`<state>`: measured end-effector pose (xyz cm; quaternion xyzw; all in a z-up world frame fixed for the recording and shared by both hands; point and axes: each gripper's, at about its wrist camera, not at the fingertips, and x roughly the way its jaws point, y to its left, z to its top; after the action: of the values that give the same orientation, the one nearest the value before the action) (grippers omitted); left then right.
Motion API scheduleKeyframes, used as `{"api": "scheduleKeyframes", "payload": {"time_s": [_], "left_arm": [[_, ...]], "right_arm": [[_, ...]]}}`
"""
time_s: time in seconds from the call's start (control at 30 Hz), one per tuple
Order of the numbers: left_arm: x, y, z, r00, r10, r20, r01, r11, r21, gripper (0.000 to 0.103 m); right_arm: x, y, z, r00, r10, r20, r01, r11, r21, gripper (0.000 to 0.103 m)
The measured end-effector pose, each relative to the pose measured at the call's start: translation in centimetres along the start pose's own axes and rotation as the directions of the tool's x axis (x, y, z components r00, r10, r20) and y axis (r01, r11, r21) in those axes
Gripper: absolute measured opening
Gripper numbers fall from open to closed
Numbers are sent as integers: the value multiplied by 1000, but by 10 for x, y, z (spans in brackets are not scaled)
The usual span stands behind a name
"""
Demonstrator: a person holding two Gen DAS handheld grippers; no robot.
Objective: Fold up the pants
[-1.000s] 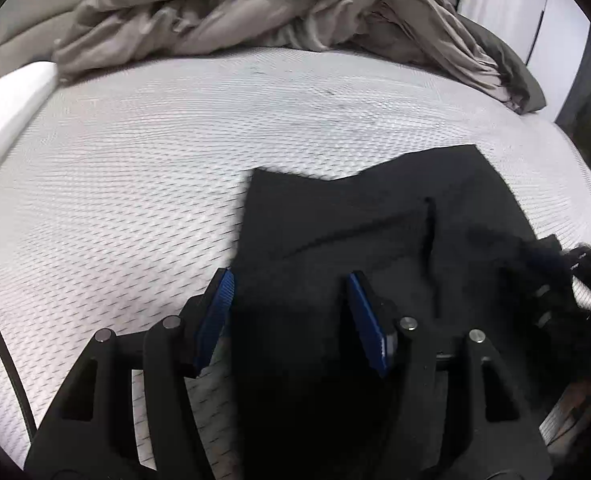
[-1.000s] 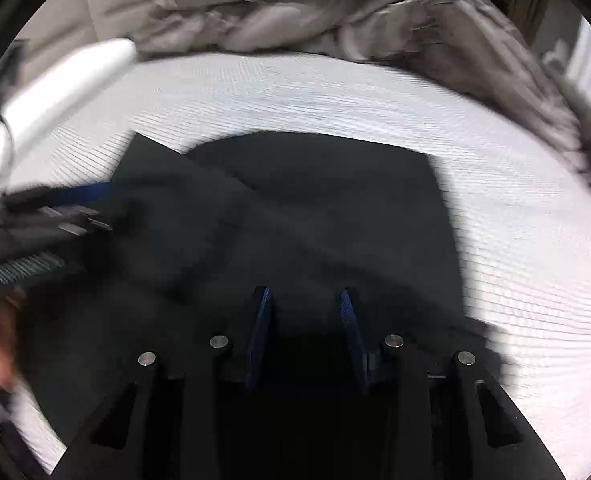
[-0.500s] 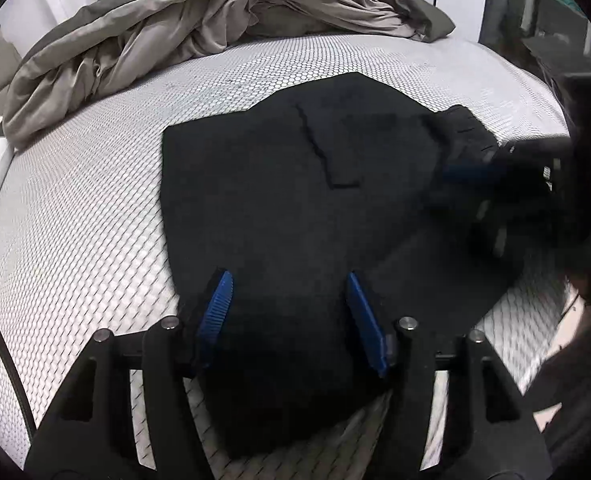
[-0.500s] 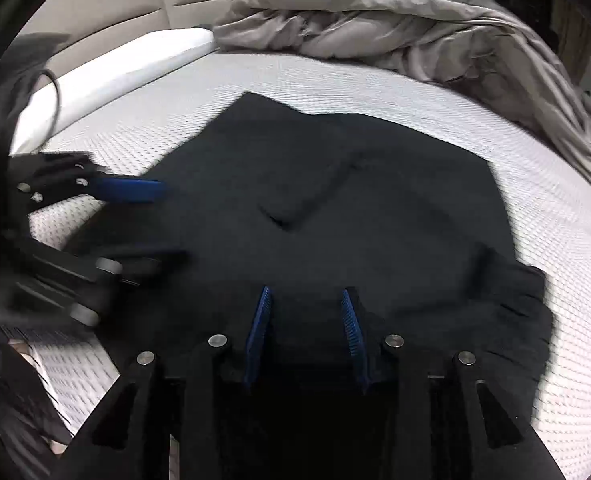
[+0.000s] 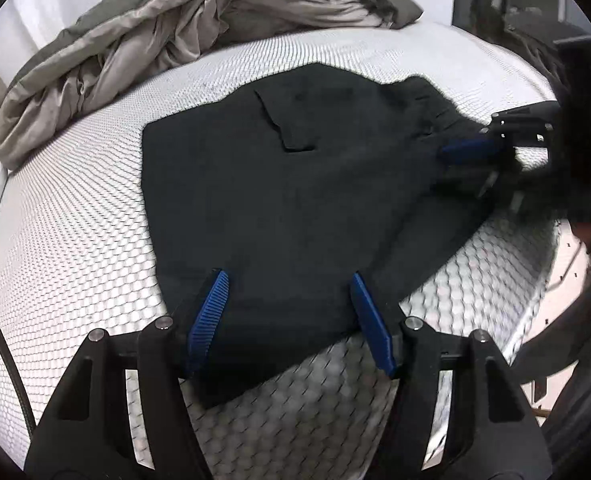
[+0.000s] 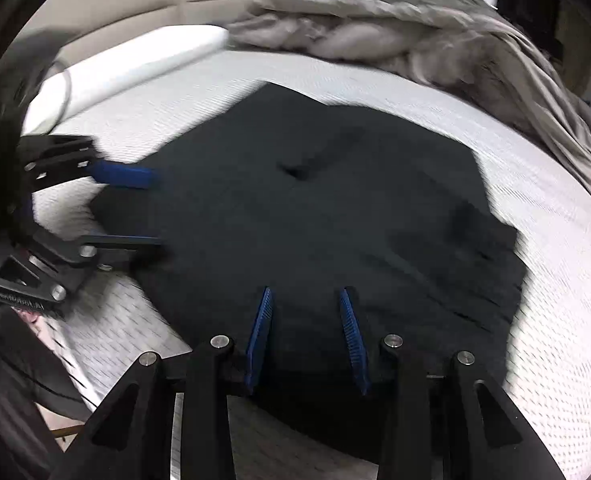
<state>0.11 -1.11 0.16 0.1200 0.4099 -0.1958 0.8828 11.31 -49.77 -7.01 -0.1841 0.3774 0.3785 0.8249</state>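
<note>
Black pants (image 5: 275, 184) lie folded flat on the white mattress (image 5: 75, 220), a back pocket flap (image 5: 287, 128) facing up. My left gripper (image 5: 291, 312) hovers over their near edge, its blue pads wide apart and pressing nothing. From the right wrist view the left gripper (image 6: 135, 208) sits at the pants' (image 6: 335, 208) left edge. My right gripper (image 6: 305, 292) is over the near edge at the waistband end, pads apart with dark cloth below the gap. In the left wrist view the right gripper (image 5: 467, 164) shows blurred at the pants' right end.
A crumpled grey-brown duvet (image 5: 175, 32) is heaped along the far side of the mattress. A white pillow (image 6: 135, 68) and a beige headboard (image 6: 135, 0) are at the far left. The mattress edge (image 5: 535, 288) drops off at the right.
The left gripper has slid along the pants' near edge and rolled, and its jaws stand slightly wider. The right gripper has shifted too. The whole of the folded pants now shows in both views.
</note>
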Motion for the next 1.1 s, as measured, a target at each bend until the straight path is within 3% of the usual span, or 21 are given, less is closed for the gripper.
{"api": "scheduleKeyframes", "payload": {"time_s": [0.07,0.1,0.17,0.2,0.27,0.33,0.37,0.4,0.43,0.5,0.57,0.63,0.73,1.1], "left_arm": [[-20,17,-7,999,-32,33,33,998,-47,68],[-33,31,-11,998,-11,67,17,996,-92,71],[-42,54,-16,995,4,99,16,978,-210,76],[-37,72,-16,995,-14,94,43,947,-318,76],[-21,93,-16,997,-55,57,75,899,-433,75],[-2,101,-15,995,-99,13,92,866,-491,55],[6,101,-14,992,-122,9,111,861,-497,50],[9,98,-13,990,-137,15,127,861,-492,38],[11,96,-12,989,-149,19,139,863,-486,34],[19,104,-8,991,-136,8,123,866,-485,30],[17,109,-7,992,-126,16,117,860,-498,27],[17,119,-5,996,-85,21,84,848,-523,27],[19,120,2,999,-34,7,33,868,-495,27],[-1,98,-12,998,62,22,-48,915,-400,27]], "right_arm": [[-25,-23,-11,993,104,61,-108,992,61,36],[-42,-41,-17,986,126,106,-137,985,109,38],[-57,-65,-24,986,71,152,-100,975,198,58],[-59,-82,-27,986,19,164,-66,956,286,72],[-49,-106,-28,986,48,162,-112,906,409,72],[-29,-119,-27,974,148,172,-217,831,513,72],[-19,-122,-23,967,185,176,-251,806,536,71],[-2,-134,-13,962,213,172,-274,781,561,71],[6,-136,-9,961,226,160,-277,774,570,69],[21,-129,-8,967,227,116,-252,778,576,47],[18,-123,-10,966,224,132,-258,773,579,35],[8,-108,-12,961,240,138,-276,790,548,30],[10,-93,-2,972,205,114,-235,836,496,29],[8,-96,-4,982,155,111,-189,850,492,33]]}}
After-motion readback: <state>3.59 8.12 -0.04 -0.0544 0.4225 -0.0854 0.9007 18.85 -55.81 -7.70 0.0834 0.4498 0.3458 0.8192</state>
